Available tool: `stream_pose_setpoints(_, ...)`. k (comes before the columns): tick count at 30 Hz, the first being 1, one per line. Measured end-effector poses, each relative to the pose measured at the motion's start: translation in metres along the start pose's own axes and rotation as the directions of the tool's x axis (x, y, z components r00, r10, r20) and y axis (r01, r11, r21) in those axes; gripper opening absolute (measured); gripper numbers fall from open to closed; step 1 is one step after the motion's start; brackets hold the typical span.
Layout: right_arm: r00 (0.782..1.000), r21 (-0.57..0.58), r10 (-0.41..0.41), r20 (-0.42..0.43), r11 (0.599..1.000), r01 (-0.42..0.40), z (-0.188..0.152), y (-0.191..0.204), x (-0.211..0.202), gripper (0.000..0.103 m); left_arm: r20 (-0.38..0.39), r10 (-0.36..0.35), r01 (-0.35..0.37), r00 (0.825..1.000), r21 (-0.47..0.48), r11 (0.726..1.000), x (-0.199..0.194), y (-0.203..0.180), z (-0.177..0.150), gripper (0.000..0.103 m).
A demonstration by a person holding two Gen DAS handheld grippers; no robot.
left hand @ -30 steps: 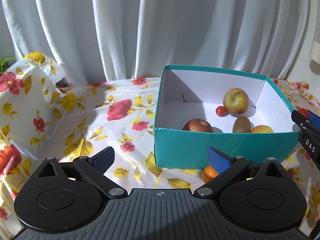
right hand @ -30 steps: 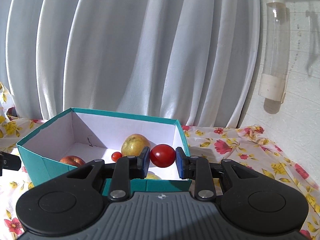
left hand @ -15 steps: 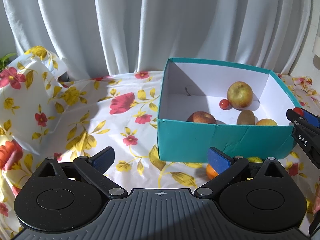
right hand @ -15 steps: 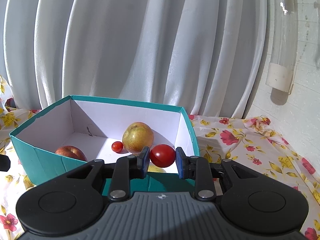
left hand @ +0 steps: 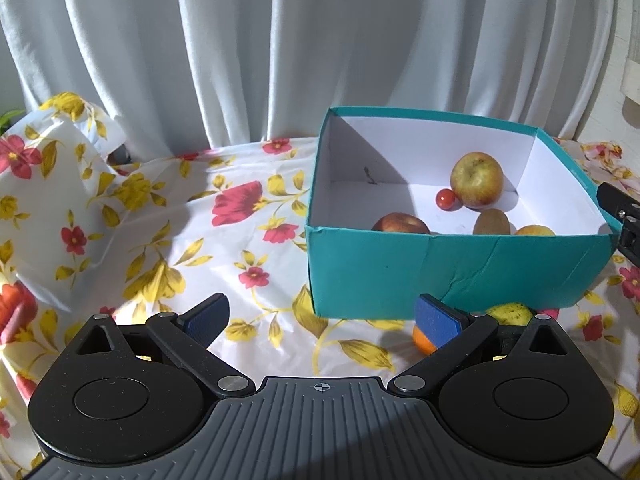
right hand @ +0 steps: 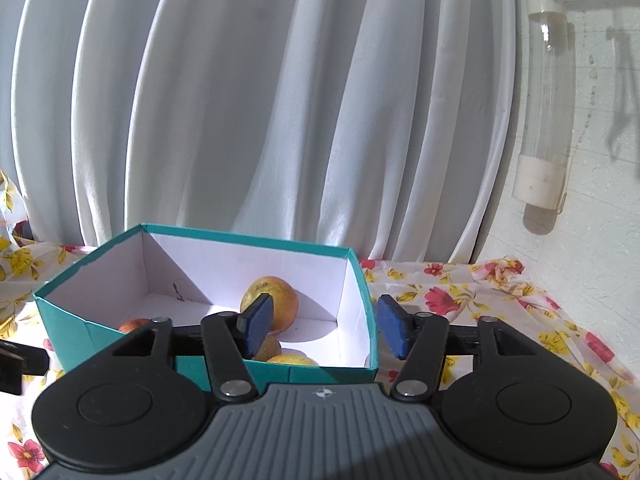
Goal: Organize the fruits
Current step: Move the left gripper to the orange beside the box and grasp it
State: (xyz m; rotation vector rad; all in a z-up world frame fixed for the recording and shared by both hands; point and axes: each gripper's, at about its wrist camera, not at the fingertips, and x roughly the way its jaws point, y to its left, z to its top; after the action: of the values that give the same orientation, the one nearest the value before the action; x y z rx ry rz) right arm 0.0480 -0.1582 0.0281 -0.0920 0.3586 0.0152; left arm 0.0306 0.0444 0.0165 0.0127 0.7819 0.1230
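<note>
White curtain hung behind flowered tablecloth | fruits lay in teal box; orange outside its near wall | right gripper opening, empty, left gripper released | risk: jaw catching box rim, shifting it.

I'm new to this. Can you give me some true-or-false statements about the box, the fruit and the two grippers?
1. The box is teal outside. True.
2. The box is empty. False: it holds fruit, including an apple and a kiwi.
3. The right gripper grips a tomato. False: its jaws are opening with nothing between them.
4. An orange lies outside the box. True.
5. The left gripper is open. True.
</note>
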Motion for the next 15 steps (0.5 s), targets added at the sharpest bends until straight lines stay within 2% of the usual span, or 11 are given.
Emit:
stream_pose_setpoints(7,1.0,0.026,0.018,-0.01,1.0,-0.018,-0.007,-0.003,-0.027,0.059,-0.013,-0.029,0.029,1.0,0.017,0.999,0.021,-0.008,-0.013,0.101)
stream_pose_setpoints(15,0.999,0.034,0.014,-0.037,0.999,-0.013,-0.012,-0.005,-0.037,0.061,-0.034,-0.117,0.117,0.993,-0.016,0.993,0.033,-0.016,-0.013,0.101)
